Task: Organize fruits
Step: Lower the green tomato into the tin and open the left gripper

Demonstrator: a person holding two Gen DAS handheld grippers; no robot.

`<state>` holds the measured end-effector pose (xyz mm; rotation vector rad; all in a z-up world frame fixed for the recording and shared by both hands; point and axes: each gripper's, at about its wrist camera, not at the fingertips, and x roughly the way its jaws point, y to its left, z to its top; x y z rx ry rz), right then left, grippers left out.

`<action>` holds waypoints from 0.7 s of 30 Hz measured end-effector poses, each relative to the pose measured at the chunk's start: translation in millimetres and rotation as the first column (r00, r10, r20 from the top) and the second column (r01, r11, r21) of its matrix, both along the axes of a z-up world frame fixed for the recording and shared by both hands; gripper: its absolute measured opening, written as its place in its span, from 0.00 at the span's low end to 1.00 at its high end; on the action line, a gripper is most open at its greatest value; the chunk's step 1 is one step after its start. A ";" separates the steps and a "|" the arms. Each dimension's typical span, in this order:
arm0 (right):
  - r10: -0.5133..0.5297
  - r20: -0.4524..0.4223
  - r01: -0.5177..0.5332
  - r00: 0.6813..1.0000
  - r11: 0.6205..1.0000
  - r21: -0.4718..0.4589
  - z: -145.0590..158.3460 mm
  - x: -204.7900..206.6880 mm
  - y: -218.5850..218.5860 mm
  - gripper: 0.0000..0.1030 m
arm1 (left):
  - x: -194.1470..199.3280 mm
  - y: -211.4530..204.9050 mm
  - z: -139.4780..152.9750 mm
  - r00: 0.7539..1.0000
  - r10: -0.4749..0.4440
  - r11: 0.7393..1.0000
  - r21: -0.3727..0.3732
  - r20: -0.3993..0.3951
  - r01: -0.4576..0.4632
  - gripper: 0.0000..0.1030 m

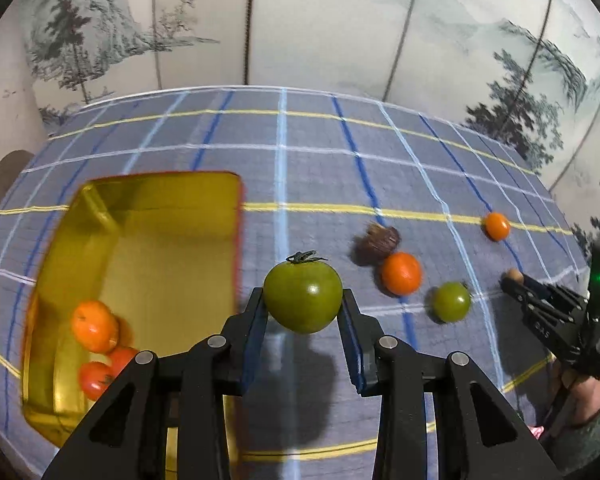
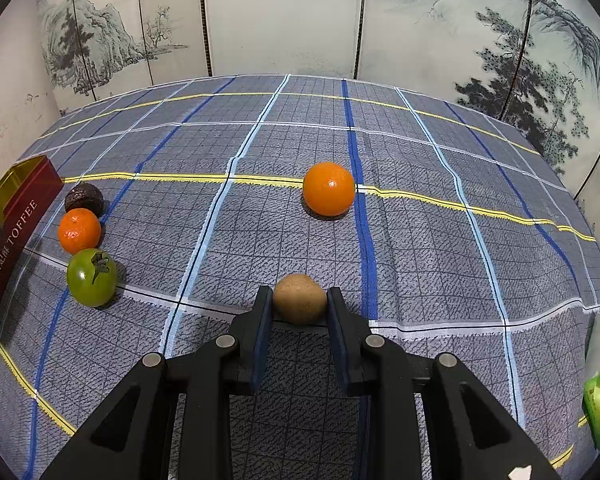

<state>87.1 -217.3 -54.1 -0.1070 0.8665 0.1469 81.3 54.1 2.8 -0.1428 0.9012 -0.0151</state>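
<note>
1. Left gripper [image 1: 302, 300] is clamped on a big green tomato [image 1: 302, 297], dead centre of the left wrist view, lifted off the checked tablecloth [image 1: 320, 184].
2. The gold tin [image 1: 148, 248] sits at lower left of that frame, with an orange [image 1: 95, 325] and red tomatoes [image 1: 94, 378] inside.
3. Right gripper [image 2: 299, 302] pinches a small brown fruit [image 2: 299, 298], bottom centre of its view, low on the cloth.
4. Still loose on the cloth: another orange [image 2: 329, 188] mid-frame, plus a mandarin [image 2: 79, 231], smaller green tomato [image 2: 92, 277] and a dark wrinkly fruit [image 2: 83, 199] at left.

A green tomato [image 1: 302, 297] hangs stem-up above the cloth; a tan round fruit [image 2: 299, 298] rests on it.
</note>
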 end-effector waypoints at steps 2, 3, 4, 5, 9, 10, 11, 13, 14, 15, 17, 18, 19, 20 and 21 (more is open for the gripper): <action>0.000 0.000 0.000 1.000 1.000 0.000 0.0 0.0 -0.3 0.24 | 0.9 12.3 2.2 1.000 0.025 1.000 0.012 0.005 -0.025 0.35; 0.000 0.000 0.000 1.000 1.000 0.000 0.0 0.0 0.1 0.24 | 1.9 20.8 2.7 0.999 0.041 0.999 0.016 0.006 -0.042 0.36; 0.000 0.000 0.000 1.000 1.000 0.000 0.0 -0.1 0.2 0.24 | 3.0 27.8 2.3 0.998 0.055 0.998 0.017 0.005 -0.055 0.36; 0.000 0.000 0.000 1.000 1.000 0.000 0.0 0.0 0.2 0.24 | 3.3 33.3 1.7 0.998 0.063 0.998 0.018 0.001 -0.063 0.36; 0.000 0.000 0.000 1.000 1.000 0.000 0.0 -0.1 0.3 0.24 | 6.6 59.0 -6.1 0.993 0.115 0.993 0.032 -0.018 -0.114 0.36; 0.000 0.000 0.000 1.000 1.000 0.000 0.0 -0.1 0.4 0.24 | 7.7 64.5 -9.0 0.991 0.129 0.991 0.042 -0.026 -0.127 0.36; 0.000 0.000 0.000 1.000 1.000 0.000 0.0 -0.1 0.4 0.24 | 7.8 68.5 -12.0 0.990 0.138 0.990 0.047 -0.031 -0.137 0.36; 0.000 0.000 0.000 1.000 1.000 0.000 0.0 -0.1 0.5 0.24 | 9.3 75.5 -17.7 0.988 0.149 0.987 0.059 -0.045 -0.146 0.36; 0.000 0.000 0.000 1.000 1.000 -0.001 0.0 -0.1 0.6 0.24 | 9.9 78.6 -20.8 0.986 0.157 0.986 0.067 -0.052 -0.154 0.36; 0.000 0.000 0.000 1.000 1.000 -0.001 0.0 -0.1 0.6 0.24 | 10.4 80.6 -23.4 0.986 0.158 0.986 0.070 -0.057 -0.154 0.36; 0.000 0.000 0.000 1.000 1.000 -0.003 -0.1 -0.1 0.6 0.24 | 10.5 83.0 -27.7 0.984 0.164 0.984 0.082 -0.067 -0.159 0.36; -0.001 0.001 0.001 1.000 1.000 -0.004 -0.1 -0.4 0.5 0.24 | 10.7 83.5 -29.2 0.984 0.164 0.984 0.086 -0.070 -0.158 0.36; -0.001 0.001 0.001 1.000 1.000 -0.004 -0.1 -0.4 0.6 0.24 | 10.4 84.1 -31.4 0.984 0.164 0.983 0.091 -0.072 -0.157 0.36; -0.001 0.001 0.001 1.000 1.000 -0.003 -0.1 -0.4 0.7 0.24 | 10.3 84.4 -32.7 0.984 0.164 0.983 0.095 -0.076 -0.156 0.36; -0.001 0.001 0.001 1.000 1.000 -0.003 -0.1 -0.4 0.7 0.24 | 10.7 84.4 -33.3 0.983 0.164 0.983 0.097 -0.079 -0.157 0.36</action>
